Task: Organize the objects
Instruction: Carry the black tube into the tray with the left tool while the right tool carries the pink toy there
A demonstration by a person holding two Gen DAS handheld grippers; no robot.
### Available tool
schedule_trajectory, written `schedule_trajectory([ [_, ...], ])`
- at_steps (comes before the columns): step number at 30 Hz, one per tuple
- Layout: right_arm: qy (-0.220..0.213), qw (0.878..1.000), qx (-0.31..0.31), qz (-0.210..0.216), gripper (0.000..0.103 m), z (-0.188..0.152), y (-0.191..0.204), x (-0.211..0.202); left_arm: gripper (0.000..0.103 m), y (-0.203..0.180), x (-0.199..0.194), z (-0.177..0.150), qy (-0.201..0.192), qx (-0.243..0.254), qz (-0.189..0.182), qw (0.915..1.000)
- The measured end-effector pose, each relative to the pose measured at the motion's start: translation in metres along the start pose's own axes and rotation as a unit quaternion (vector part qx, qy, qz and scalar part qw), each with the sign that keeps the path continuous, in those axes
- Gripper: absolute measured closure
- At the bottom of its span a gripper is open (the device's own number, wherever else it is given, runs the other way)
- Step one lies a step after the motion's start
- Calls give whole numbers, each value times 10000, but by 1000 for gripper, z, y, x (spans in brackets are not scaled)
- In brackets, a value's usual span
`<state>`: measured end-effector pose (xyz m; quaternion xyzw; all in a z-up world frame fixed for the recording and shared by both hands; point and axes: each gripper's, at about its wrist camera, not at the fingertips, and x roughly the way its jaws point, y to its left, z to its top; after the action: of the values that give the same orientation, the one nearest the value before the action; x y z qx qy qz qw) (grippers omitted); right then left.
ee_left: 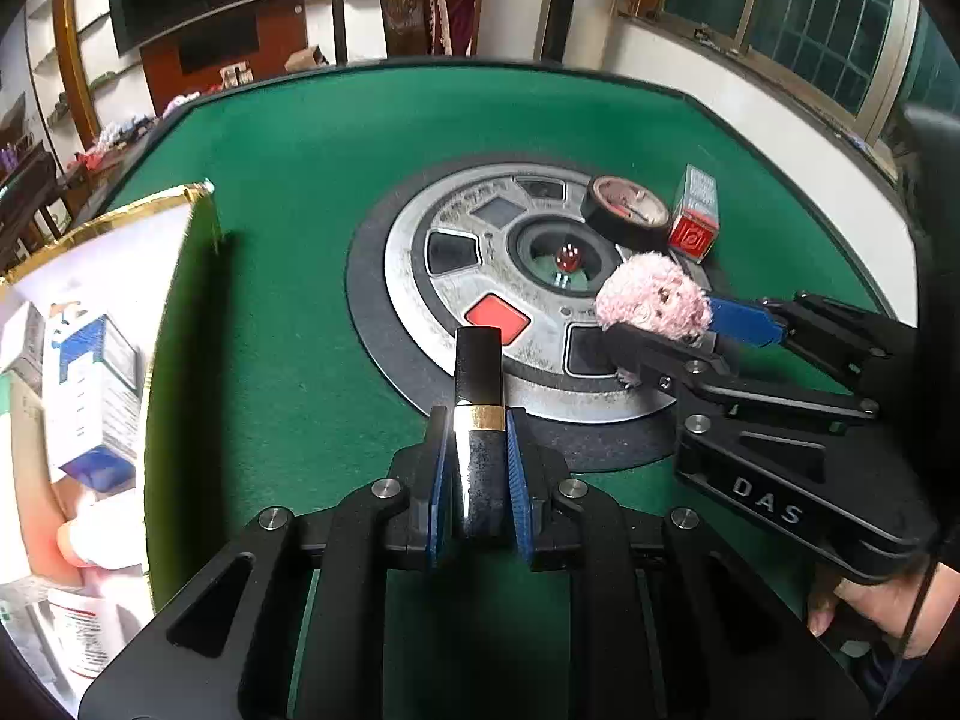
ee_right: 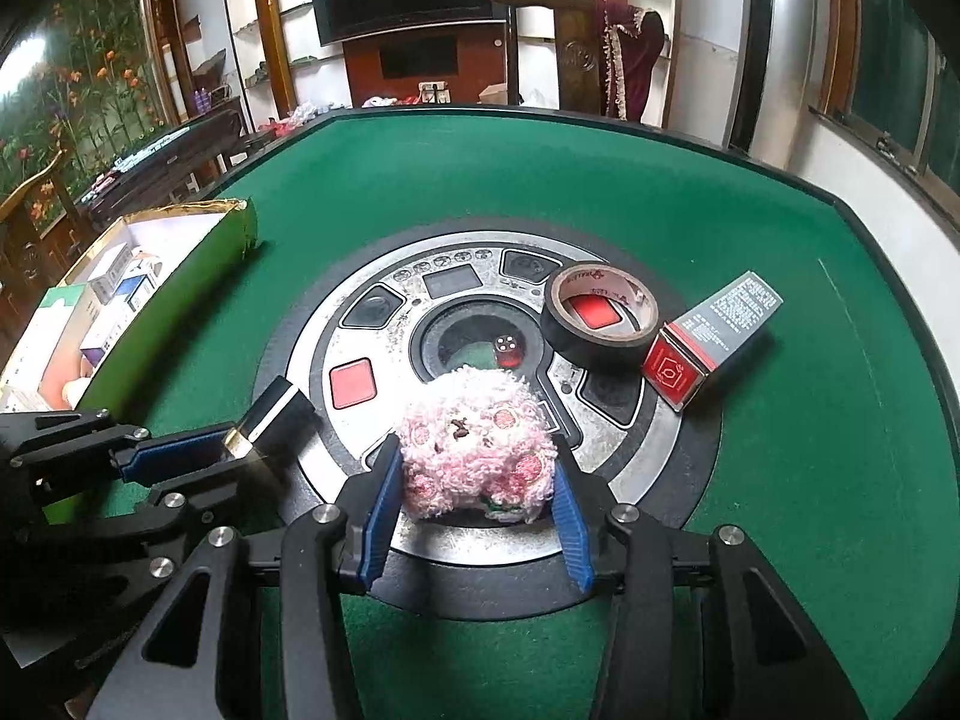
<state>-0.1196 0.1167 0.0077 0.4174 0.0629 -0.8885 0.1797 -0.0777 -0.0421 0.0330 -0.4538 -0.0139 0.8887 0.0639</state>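
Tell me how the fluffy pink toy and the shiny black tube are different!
The fluffy pink toy is round, soft and fuzzy; the shiny black tube is long, hard and smooth with a gold band. The toy sits between the right tongs on the silver disc; the tube sticks out forward from the left tongs, above the green felt. What they share: each is gripped between blue pads.

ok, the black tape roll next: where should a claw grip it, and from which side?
From above, one finger into the open core and one outside, pinching the wall of the tape roll. It lies flat on the metal centre plate, core up. Take the wall facing the dice well: the red-ended box crowds the other side.
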Motion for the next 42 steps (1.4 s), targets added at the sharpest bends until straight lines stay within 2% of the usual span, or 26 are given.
schedule_trajectory([
  [11, -133, 9998, 107, 33, 57, 2, 2, -8, 86, 7, -34, 3, -397, -17, -60, 9992],
  [24, -291, 9991, 84, 291, 57, 2, 31, -27, 86, 21, -57, 6, -635, -200, -148, 9977],
  [33, -366, 9973, -56, 636, 57, 1, 61, -39, 86, 63, -77, 11, -820, -655, -127, 9944],
  [42, -472, 9888, -695, 1232, 57, -3, 133, -60, 86, 124, -87, 16, -837, -1285, -35, 9882],
])
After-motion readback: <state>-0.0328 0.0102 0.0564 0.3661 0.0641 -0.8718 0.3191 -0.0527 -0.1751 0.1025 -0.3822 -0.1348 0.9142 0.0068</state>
